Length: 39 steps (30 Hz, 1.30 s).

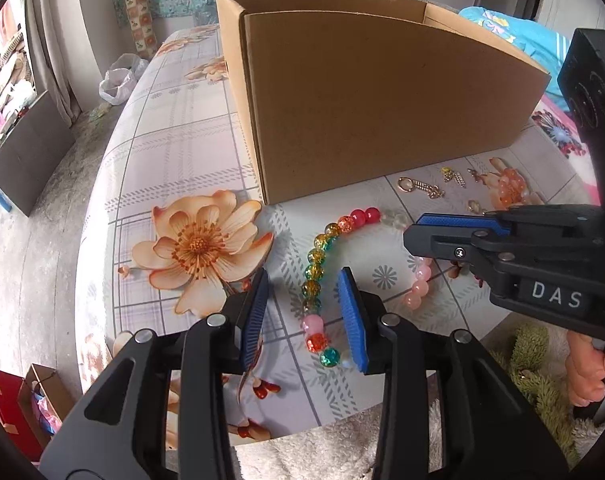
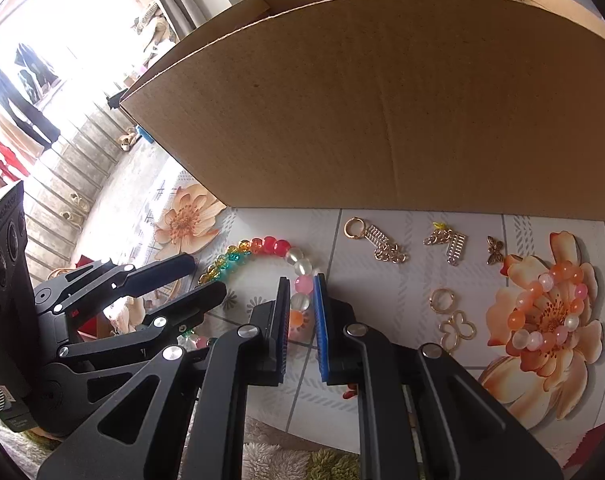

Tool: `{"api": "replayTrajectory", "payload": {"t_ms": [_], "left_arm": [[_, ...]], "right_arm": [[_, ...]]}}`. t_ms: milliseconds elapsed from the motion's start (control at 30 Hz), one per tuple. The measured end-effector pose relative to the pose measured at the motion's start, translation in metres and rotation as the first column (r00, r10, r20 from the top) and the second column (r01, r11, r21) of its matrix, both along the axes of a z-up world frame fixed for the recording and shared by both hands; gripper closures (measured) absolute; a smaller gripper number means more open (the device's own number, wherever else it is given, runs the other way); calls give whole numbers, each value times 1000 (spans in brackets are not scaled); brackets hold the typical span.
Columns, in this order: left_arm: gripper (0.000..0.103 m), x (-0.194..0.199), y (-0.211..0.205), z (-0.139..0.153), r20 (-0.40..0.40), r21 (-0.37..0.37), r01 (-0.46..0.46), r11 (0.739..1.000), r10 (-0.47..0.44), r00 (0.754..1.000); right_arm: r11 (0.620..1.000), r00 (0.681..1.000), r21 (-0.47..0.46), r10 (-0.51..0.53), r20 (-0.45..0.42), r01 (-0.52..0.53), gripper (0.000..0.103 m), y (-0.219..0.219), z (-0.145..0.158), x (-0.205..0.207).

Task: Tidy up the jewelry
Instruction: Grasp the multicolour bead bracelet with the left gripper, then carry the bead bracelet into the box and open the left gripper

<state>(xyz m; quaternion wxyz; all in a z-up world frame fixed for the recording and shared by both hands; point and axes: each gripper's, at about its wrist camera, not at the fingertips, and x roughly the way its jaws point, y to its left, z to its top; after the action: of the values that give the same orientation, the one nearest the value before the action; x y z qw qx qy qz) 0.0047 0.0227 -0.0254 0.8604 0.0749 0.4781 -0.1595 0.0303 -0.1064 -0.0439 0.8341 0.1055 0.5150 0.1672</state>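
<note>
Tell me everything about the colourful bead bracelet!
The bracelet is a loop of round, glassy-looking beads: red, orange, yellow, green, teal, pink and clear white. It lies flat on the flowered tablecloth, in front of the cardboard box. The right gripper is shut on its pink and white side. The left gripper is open, its pads either side of the near beads.

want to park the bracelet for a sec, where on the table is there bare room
Free: the tablecloth left of the cardboard box, around the printed flower, out to the table edge. Crowded: the strip in front of the box, with gold charms, the orange bracelet, the multicolour bracelet and both tools.
</note>
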Motion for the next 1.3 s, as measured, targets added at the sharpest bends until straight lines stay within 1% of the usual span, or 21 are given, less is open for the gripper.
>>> {"api": "replayTrajectory", "payload": {"t_ms": [67, 200, 267, 333, 400, 433, 533, 667, 767, 900, 1000, 1167, 1300], "left_arm": [[69, 3, -4, 0, 12, 22, 3, 1000, -3, 1000], [69, 7, -9, 1, 17, 36, 12, 999, -12, 1000], [72, 7, -11, 1, 21, 37, 21, 999, -21, 1000], [79, 6, -16, 1, 22, 31, 26, 999, -27, 999], [87, 6, -22, 0, 26, 33, 30, 999, -31, 999], [95, 6, -23, 0, 29, 37, 30, 999, -31, 999], [95, 4, -26, 0, 36, 45, 33, 998, -35, 999], [95, 0, -21, 8, 52, 15, 23, 1000, -24, 998], [95, -5, -17, 23, 84, -7, 20, 1000, -19, 996], [95, -14, -8, 50, 124, -82, 35, 996, -25, 992], [95, -21, -4, 76, 179, -126, 58, 990, -35, 983], [95, -27, -4, 120, 286, -180, 126, 976, -70, 956], [95, -28, -16, 151, 377, -181, 187, 966, -107, 920]], "right_arm": [[1000, 1000, -5, 7, -2, -7, 91, 4, 1, 3], [999, 1000, -22, 27, -2, -27, 90, 11, 2, 7], [999, 999, -37, 34, 7, -34, 90, 19, 2, 8], [998, 999, -48, 42, 14, -41, 90, 23, 2, 9], [998, 999, -40, 38, 15, -38, 91, 23, 2, 9], [999, 999, -34, 36, 14, -35, 91, 22, 2, 9], [1000, 1000, -5, 23, 9, -23, 93, 17, 0, 9], [1000, 999, 27, 15, 28, -16, 93, 13, 5, 6], [999, 998, 40, 15, 58, -17, 93, 11, 14, 1], [998, 994, 60, 22, 111, -29, 93, 7, 34, -7], [996, 986, 78, 26, 165, -39, 93, 3, 55, -15], [992, 964, 107, 36, 263, -66, 93, -13, 93, -26], [990, 941, 119, 30, 337, -74, 93, -27, 123, -28]]}}
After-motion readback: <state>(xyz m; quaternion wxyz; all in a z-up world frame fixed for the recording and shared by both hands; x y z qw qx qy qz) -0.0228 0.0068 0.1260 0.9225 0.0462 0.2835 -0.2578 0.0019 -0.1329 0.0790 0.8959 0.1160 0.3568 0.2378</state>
